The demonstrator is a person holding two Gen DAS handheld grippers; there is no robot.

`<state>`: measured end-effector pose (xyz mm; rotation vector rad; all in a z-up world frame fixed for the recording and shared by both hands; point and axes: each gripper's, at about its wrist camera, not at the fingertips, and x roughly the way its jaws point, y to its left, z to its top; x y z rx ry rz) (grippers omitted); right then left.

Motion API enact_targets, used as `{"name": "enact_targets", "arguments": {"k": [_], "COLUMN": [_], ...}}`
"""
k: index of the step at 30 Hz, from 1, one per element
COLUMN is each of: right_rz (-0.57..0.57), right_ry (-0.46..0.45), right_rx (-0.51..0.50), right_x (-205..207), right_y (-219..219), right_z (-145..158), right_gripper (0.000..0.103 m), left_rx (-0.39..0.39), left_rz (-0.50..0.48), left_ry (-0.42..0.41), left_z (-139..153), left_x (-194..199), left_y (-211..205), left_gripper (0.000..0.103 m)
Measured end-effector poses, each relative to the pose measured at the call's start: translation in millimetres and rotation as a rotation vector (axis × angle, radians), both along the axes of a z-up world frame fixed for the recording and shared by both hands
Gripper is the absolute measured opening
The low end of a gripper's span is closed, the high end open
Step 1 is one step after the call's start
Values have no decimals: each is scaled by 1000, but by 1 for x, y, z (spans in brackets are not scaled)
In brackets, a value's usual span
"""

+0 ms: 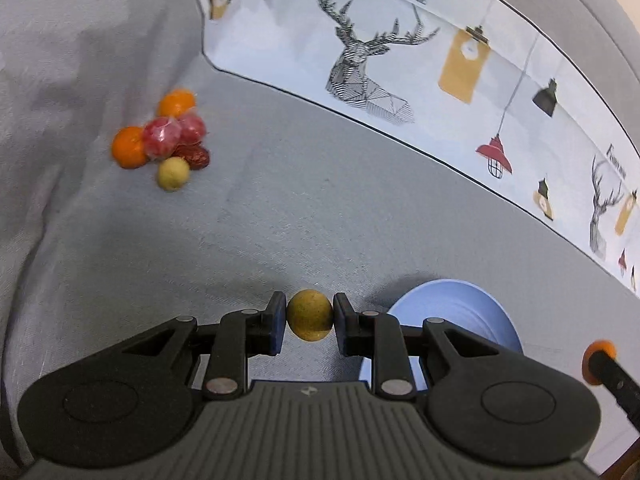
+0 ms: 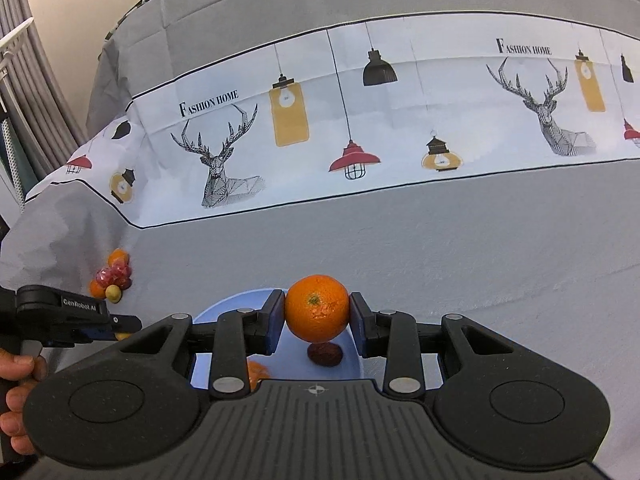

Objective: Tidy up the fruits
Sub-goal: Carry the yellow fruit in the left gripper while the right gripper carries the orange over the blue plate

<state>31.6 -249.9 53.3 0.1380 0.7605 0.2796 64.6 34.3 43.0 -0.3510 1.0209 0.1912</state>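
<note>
Jaws, left gripper (image 1: 310,322): clamped on a small yellow-green fruit (image 1: 310,320).
Jaws, right gripper (image 2: 317,314): clamped on an orange (image 2: 317,308) above the blue plate (image 2: 356,364).
Left view only: fruit pile (image 1: 164,142) lay close on grey cloth (image 1: 280,200); plate's inside was hidden.
Right view only: plate held a dark red fruit (image 2: 325,354) and an orange piece (image 2: 258,372); a hand (image 2: 16,396) gripped the left tool.

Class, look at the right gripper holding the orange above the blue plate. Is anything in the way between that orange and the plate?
Nothing visible blocks it. The right gripper has its jaws closed on the orange, right over the blue plate. Below it lie a dark red fruit and another orange, with bare plate around them.
</note>
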Motion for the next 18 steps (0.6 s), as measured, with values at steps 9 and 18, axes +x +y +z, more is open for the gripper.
{"name": "enact_targets", "arguments": {"k": [9, 18], "right_rz": [16, 23], "right_ry": [-3, 3], "right_rx": [-36, -45], "right_x": [5, 6], "right_y": [8, 13], "right_z": [-4, -9], "right_gripper": [36, 36], "left_rx": [-7, -17], "left_rz": [-6, -15], "left_ry": [1, -14], "left_z": [-5, -4], "left_x": [8, 9], "left_y": [-3, -4], "left_gripper": [27, 27]}}
